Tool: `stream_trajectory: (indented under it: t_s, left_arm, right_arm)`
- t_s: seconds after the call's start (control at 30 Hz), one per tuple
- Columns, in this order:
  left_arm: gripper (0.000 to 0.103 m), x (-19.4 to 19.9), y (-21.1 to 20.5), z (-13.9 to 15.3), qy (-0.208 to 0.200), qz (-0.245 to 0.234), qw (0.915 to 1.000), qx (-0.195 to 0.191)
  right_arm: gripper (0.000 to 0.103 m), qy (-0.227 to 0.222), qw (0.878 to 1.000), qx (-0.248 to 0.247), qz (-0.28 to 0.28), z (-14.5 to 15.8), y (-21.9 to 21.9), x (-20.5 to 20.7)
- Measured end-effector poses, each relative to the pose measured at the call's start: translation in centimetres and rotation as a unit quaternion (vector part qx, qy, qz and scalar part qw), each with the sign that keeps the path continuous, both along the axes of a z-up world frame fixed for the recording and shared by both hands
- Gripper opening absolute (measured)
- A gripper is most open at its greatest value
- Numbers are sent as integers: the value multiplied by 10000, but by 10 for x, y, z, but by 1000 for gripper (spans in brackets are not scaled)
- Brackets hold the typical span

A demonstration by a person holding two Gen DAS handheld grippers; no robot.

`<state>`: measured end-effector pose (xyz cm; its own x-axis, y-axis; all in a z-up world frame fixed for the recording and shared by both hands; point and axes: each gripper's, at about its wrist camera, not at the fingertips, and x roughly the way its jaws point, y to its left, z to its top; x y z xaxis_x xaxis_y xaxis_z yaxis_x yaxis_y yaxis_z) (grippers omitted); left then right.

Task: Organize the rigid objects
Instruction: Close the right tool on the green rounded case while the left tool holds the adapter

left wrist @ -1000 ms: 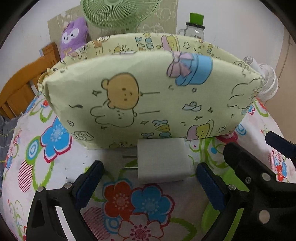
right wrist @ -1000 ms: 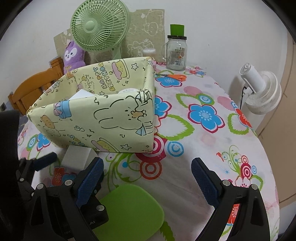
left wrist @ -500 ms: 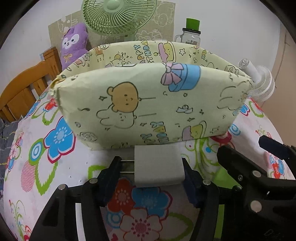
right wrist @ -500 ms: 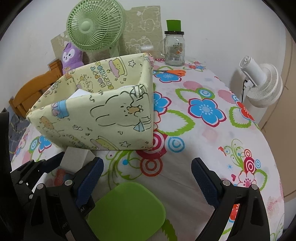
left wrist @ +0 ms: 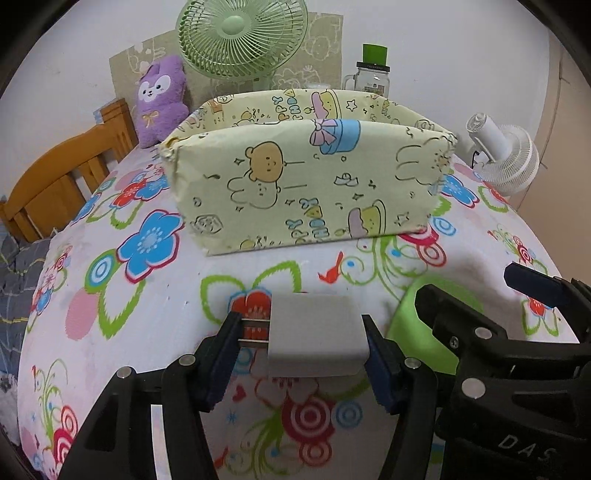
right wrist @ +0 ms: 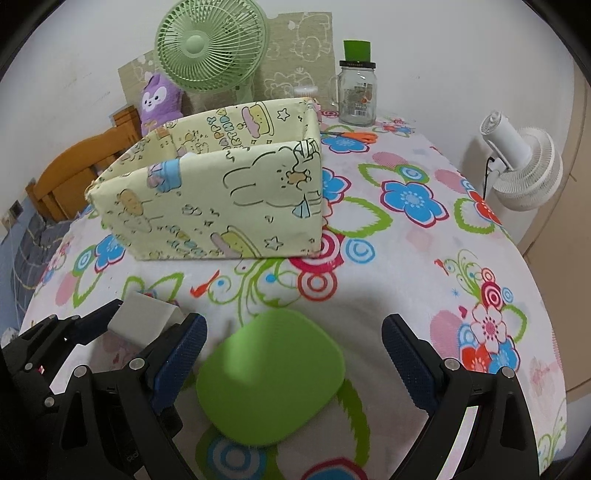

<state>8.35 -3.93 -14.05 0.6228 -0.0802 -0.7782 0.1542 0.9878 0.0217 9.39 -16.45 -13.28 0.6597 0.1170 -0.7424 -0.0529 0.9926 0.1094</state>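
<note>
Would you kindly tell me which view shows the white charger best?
The left wrist view: the charger sits centred between the left gripper's pads, prongs visible. The right wrist view shows only one corner at its left edge.

- Fabric storage box (left wrist: 310,184) stands on the table (right wrist: 424,280), centre of the left wrist frame, upper left of centre in the right wrist frame.
- Desk fan (left wrist: 242,35) behind the box, top centre; plush toy (left wrist: 159,99) to its left.
- Glass jar (right wrist: 356,92) behind the box, to the right; scissors (right wrist: 351,136) before it.
- Wall charger (left wrist: 316,338) lower centre, before the box.
- Flat square case (right wrist: 271,376) on the table, right of the charger.
- White fan (right wrist: 524,166) at right edge.
- Wooden chair (left wrist: 62,177) at left edge.
</note>
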Motion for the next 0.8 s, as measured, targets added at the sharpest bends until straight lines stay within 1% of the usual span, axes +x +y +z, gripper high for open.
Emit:
stream_trajectory:
  t_s: [0.33,0.5,0.57,0.67,0.77,0.8]
  left_arm:
    - [64,-28,1,1,-96,46,9999,65]
    - [64,-40,0,-2,-135,71,9997,210]
    - [64,-44,-1,-5,-149,81,9994,299]
    - [64,-47,1,-10,-95,92,9994,330]
    - [64,-48,4,-11,-97,107,9995,280]
    - [64,-48,4,-11,-89,110,9995,274]
  right_arm:
    - [97,-2,9998,-172,85,2,3,-25]
    - [97,76,9992,-359,173,0,7,-33]
    - [97,141,9988,-410,220,-2,9,-36]
    - [97,339,9981,-421,302,-9,11,-36]
    - [97,440,9978,-314,379,-14,10,-34]
    - [99,440,9978,-305,391,-14,10,-33]
